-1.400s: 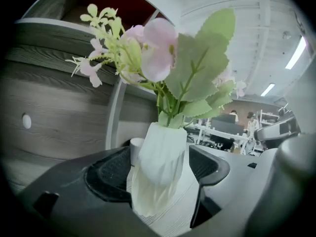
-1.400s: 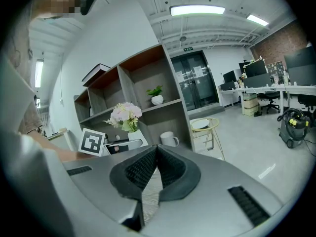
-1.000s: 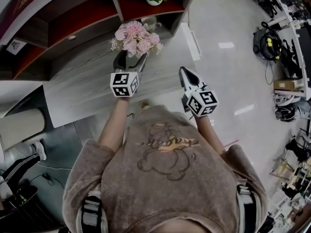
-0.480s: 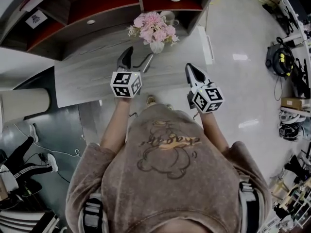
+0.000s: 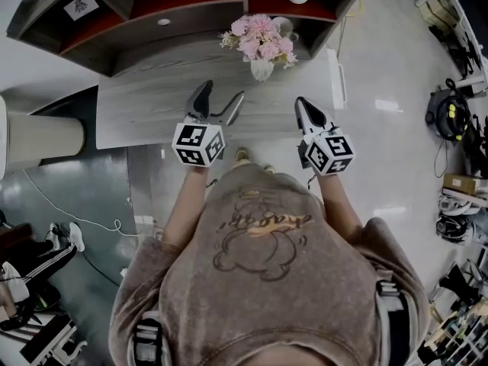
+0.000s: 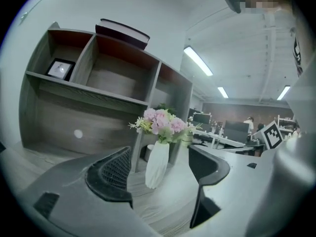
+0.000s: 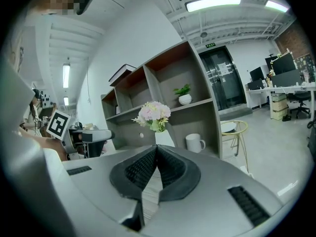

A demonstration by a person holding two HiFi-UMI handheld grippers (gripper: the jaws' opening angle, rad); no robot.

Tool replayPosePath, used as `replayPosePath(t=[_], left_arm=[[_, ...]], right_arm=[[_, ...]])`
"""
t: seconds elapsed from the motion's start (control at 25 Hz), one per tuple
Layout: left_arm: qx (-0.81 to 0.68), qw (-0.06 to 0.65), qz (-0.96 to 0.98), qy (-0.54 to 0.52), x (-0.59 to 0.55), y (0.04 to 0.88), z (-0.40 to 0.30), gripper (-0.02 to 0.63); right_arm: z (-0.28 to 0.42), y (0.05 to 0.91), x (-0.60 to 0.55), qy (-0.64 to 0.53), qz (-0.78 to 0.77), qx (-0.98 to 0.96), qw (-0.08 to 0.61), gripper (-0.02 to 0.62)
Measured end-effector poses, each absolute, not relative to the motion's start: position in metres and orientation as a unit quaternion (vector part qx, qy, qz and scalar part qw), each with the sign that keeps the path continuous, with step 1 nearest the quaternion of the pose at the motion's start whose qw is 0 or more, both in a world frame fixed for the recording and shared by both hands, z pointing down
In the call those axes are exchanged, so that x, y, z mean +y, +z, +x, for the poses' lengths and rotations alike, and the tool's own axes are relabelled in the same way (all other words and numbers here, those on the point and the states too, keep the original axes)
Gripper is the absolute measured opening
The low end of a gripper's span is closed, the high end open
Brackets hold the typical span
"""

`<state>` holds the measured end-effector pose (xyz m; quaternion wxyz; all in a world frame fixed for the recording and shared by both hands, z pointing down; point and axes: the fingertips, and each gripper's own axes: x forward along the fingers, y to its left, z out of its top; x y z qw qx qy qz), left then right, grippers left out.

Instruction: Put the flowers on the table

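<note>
On a pale wood-grain surface (image 5: 145, 109) before an open shelf unit (image 5: 175, 10), pink flowers (image 5: 261, 40) stand upright in a white vase (image 5: 261, 69) — ahead of both tools, touched by neither. The left tool (image 5: 223, 95) holds its jaws wide apart with nothing in them; the right tool (image 5: 306, 105) has its jaws pressed together. A white mug (image 7: 195, 142) sits in a shelf compartment beyond the vase.
</note>
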<state>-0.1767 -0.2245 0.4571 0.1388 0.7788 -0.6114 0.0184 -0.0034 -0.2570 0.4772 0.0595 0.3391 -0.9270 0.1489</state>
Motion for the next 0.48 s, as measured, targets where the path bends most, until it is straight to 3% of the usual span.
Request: replayPosePath(t=[0.2, 0.36, 0.48], left_arm=[[-0.623, 0.140, 0.769, 0.029, -0.207, 0.459, -0.179, 0.338], [-0.632, 0.125, 0.764, 0.020, -0.201, 0.451, -0.181, 0.178], [-0.629, 0.121, 0.768, 0.012, -0.202, 0.448, -0.177, 0.093]], right_arm=[[-0.011, 0.473, -0.257, 0.136, 0.333, -0.931, 0.062, -0.005], [-0.010, 0.469, -0.256, 0.126, 0.336, -0.931, 0.062, -0.005], [-0.005, 0.470, -0.256, 0.126, 0.341, -0.929, 0.063, -0.005]])
